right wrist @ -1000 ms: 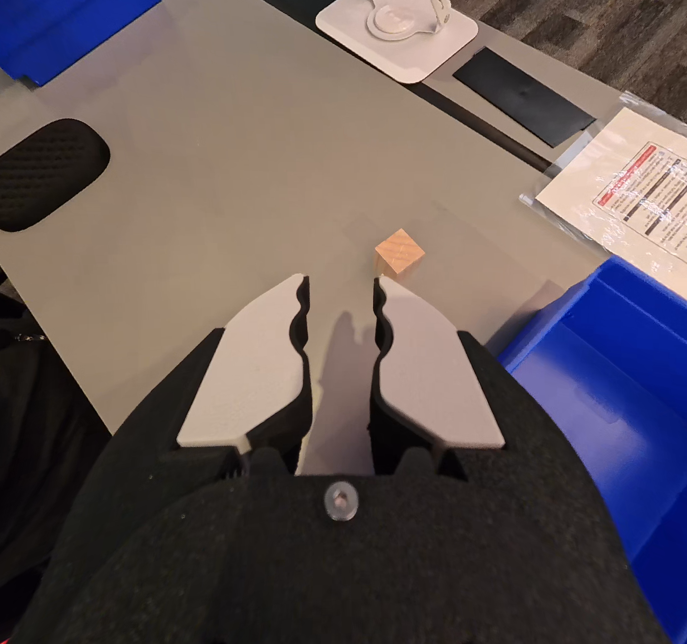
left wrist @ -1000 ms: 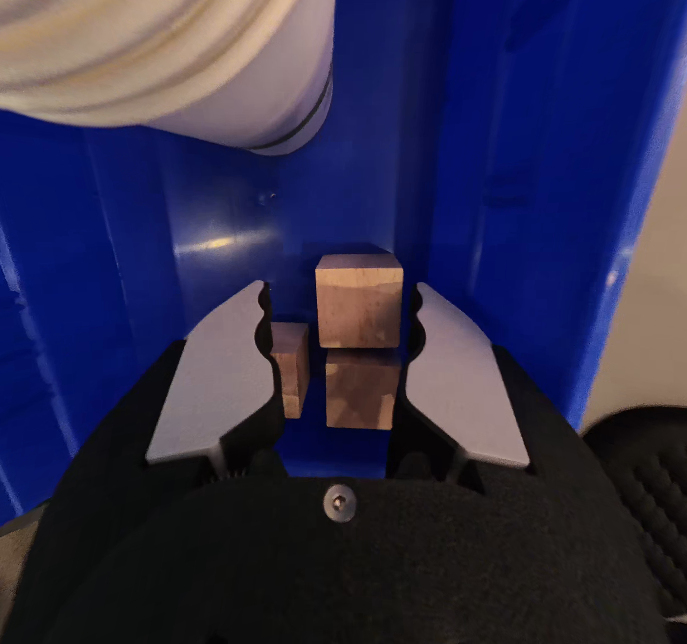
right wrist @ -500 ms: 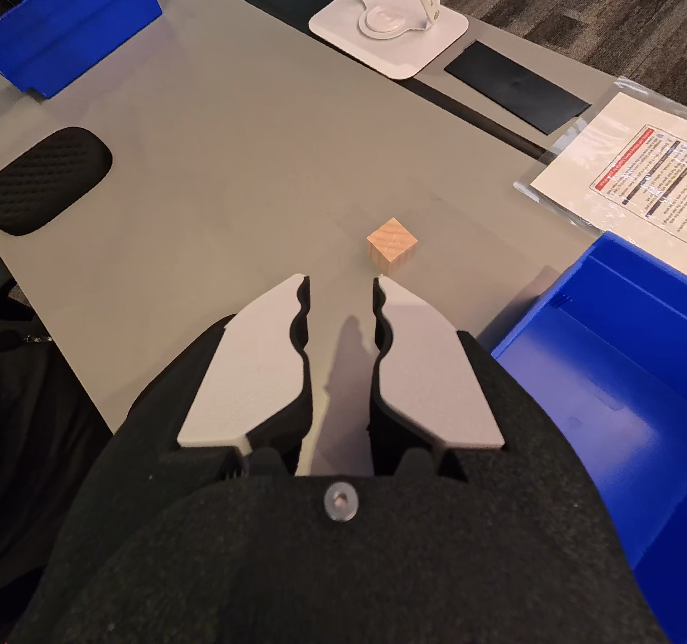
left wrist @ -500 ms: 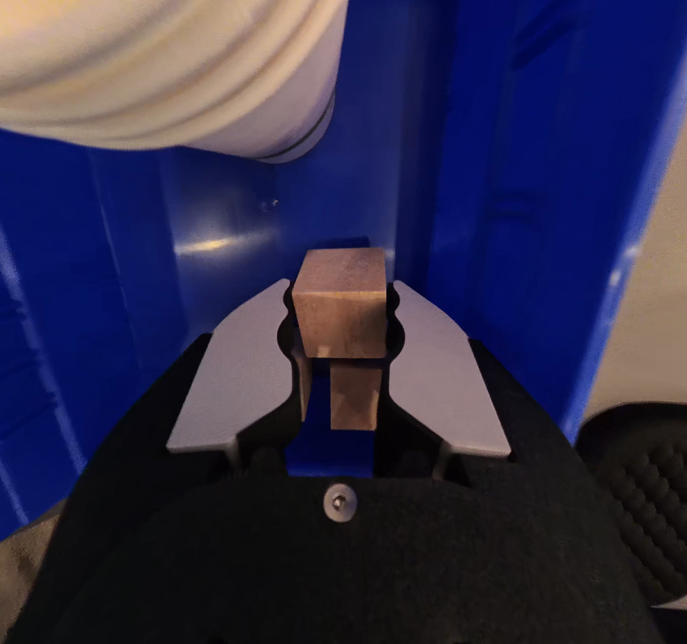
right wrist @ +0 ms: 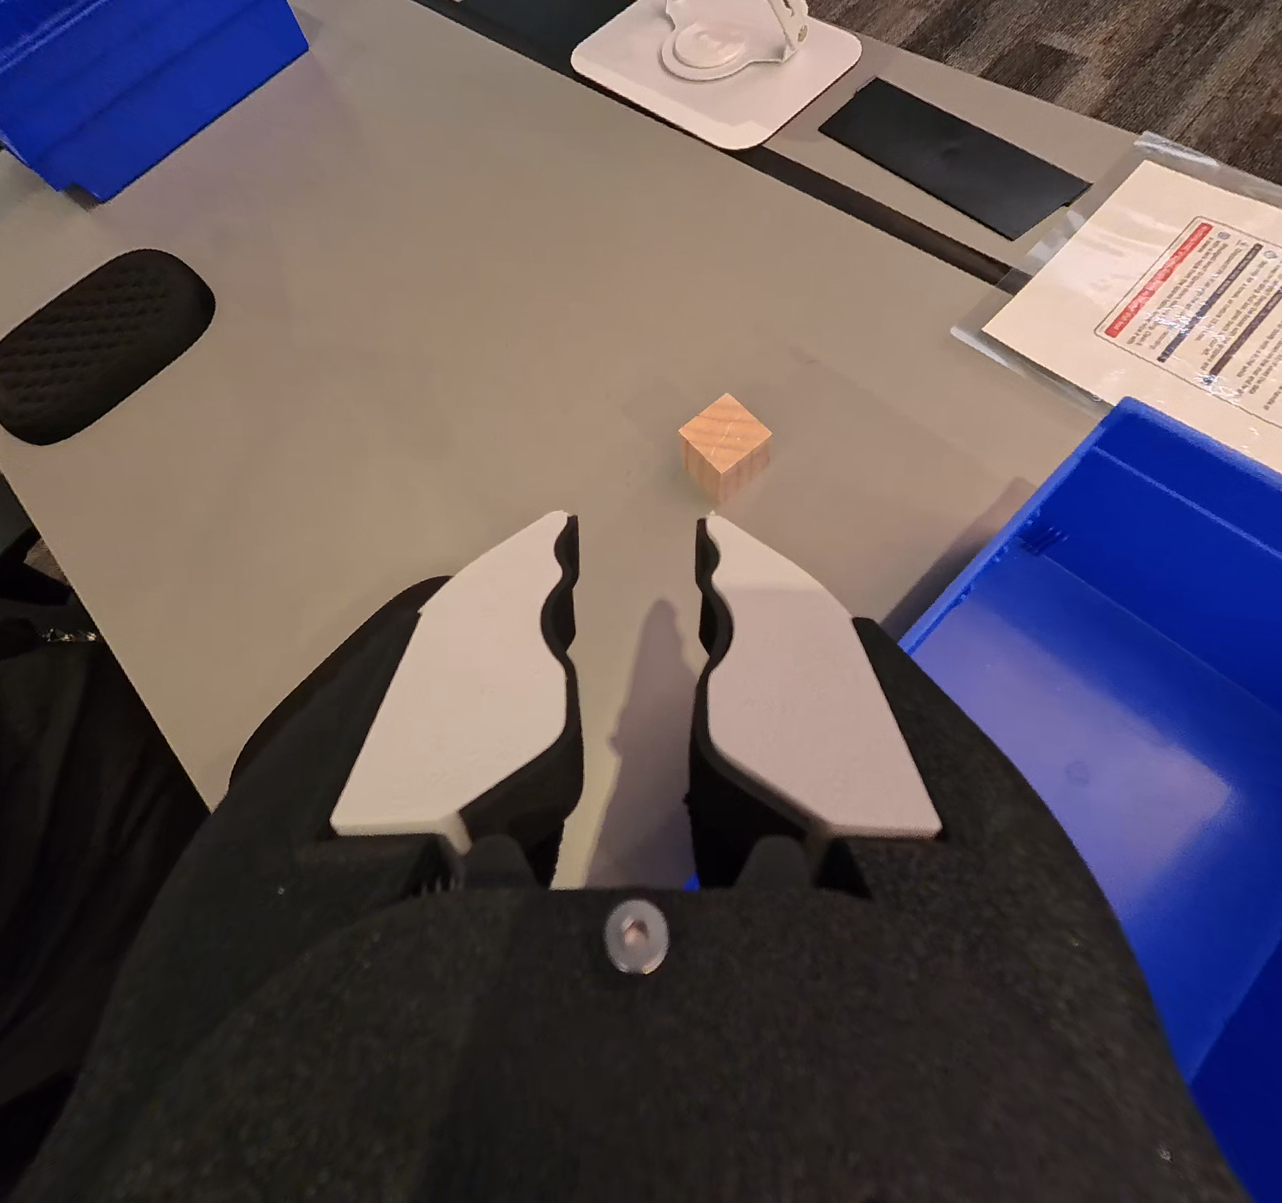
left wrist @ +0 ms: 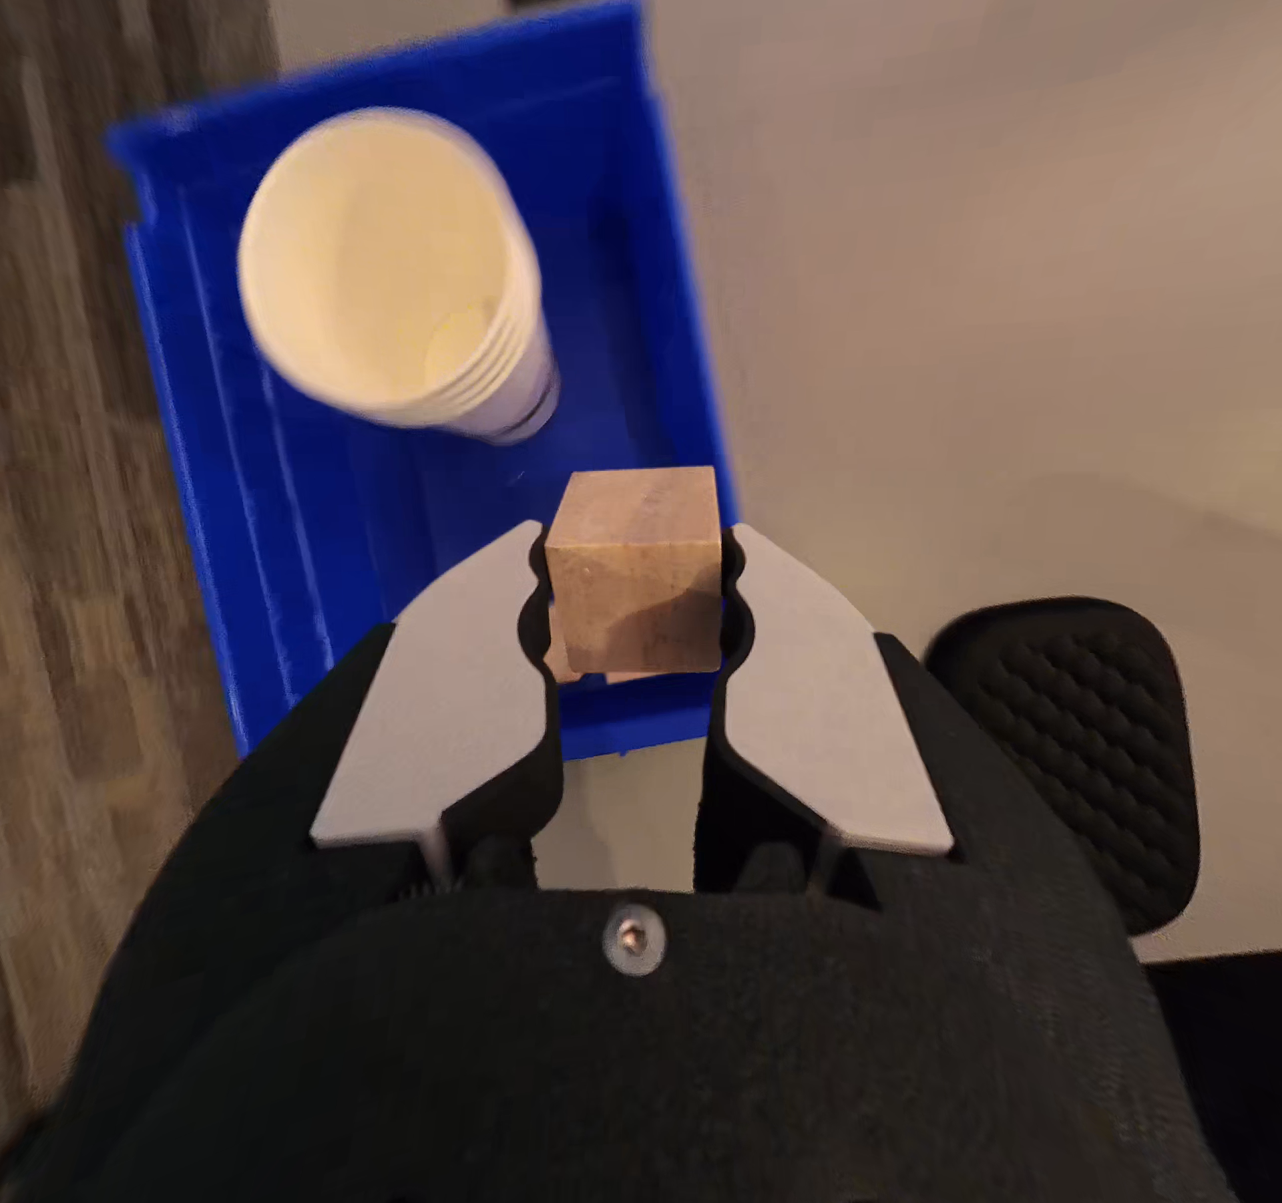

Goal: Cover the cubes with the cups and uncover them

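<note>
Left wrist view: a stack of paper cups point(left wrist: 388, 267) stands in a blue bin point(left wrist: 291, 545), above which the left claw point(left wrist: 633, 587) grips a wooden cube point(left wrist: 635, 597). Right wrist view: the right claw point(right wrist: 635, 531), fingers parted and empty, hovers near a second cube point(right wrist: 725, 446) on the grey bench point(right wrist: 416, 281).

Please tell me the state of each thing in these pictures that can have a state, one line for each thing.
left gripper: jaws shut on a wooden cube, raised above the bin.
held cube: clamped between the jaws, off any surface.
cup stack: nested, mouths up, standing in the blue bin.
right gripper: jaws open, empty.
table cube: resting on the grey table, uncovered, untouched.
second blue bin: no contents visible in the part shown.
</note>
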`<state>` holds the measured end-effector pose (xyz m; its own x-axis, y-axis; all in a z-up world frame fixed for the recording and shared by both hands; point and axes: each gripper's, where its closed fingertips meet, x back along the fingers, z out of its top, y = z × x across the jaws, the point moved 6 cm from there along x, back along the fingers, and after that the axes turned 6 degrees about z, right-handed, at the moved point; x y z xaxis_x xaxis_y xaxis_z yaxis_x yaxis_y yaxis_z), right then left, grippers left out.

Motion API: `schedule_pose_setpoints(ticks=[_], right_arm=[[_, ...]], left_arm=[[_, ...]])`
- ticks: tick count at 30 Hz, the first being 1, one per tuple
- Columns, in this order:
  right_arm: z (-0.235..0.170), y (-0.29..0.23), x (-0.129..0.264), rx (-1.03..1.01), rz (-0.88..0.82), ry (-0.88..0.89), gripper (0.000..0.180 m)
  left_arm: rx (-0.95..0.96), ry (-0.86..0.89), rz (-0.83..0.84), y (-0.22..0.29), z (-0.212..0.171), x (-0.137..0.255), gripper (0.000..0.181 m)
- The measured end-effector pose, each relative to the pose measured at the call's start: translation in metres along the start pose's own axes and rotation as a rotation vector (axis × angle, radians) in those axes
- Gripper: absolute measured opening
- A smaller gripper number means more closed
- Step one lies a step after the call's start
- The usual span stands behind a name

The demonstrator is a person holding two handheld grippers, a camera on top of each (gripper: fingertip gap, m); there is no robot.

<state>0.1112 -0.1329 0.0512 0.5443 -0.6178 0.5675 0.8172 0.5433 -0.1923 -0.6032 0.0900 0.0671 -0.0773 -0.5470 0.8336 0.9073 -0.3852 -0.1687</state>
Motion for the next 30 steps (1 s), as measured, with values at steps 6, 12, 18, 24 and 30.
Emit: schedule_pose_setpoints(ticks=[6,12,18,24,30], right_arm=[[-0.006,-0.002,0.009,-0.006,-0.011,0.022,0.031],[-0.020,0.000,0.016,-0.022,-0.019,0.011,0.031],[-0.033,-0.005,0.036,-0.023,-0.037,-0.006,0.031],[-0.045,-0.008,0.060,-0.026,-0.068,-0.024,0.031],[-0.054,-0.003,0.073,-0.022,-0.077,-0.023,0.031]], left_arm=[[-0.465,0.259,-0.098,0.106,0.031,0.038,0.046],[-0.683,0.257,-0.243,0.224,0.053,0.021,0.046],[-0.994,0.196,-0.370,0.365,0.078,-0.030,0.046],[-1.311,0.098,-0.381,0.467,0.096,-0.095,0.046],[-1.380,-0.004,-0.424,0.518,0.117,-0.127,0.046]])
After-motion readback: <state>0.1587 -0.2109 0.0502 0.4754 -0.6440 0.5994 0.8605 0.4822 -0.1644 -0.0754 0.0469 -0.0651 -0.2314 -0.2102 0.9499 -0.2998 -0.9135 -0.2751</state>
